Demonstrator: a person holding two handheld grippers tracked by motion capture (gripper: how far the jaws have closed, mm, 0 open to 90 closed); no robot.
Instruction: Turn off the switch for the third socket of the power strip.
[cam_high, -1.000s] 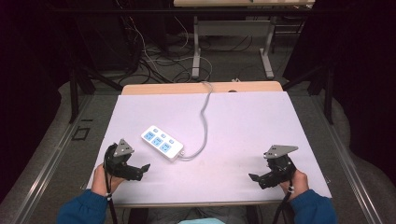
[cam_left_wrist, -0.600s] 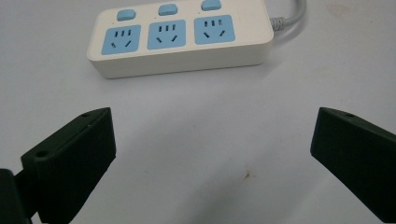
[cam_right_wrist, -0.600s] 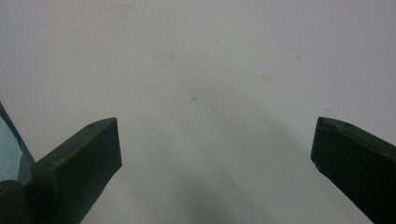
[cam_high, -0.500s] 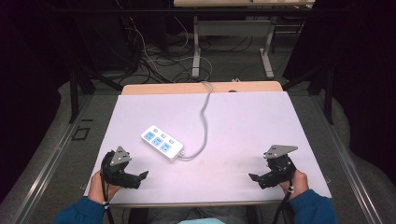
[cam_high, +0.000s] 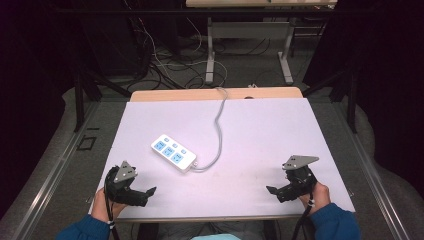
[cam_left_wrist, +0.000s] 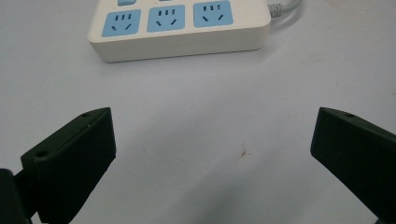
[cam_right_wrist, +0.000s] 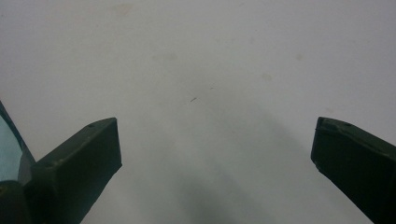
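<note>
On the pale lilac rectangular table top (cam_high: 280, 135), bare but for faint stains, a white plastic power strip with blue socket faces (cam_high: 173, 153) lies flat and skewed, left of the middle and nearer the person's left side. It looks a rigid, hollow shell, so probably light and unbending, though its smooth rounded sides may slip; gripping across the narrow width of the body seems the surest hold. Its grey rubbery cable (cam_high: 219, 127) leaves the strip's near right end, loops and runs off the far edge, and will likely drag or tug when the strip is lifted. The black left gripper (cam_high: 147, 193) sits near the table's front edge, jaws spread wide, the strip just ahead. The black right gripper (cam_high: 272, 190), well apart from it, is likewise gaping over bare table.
</note>
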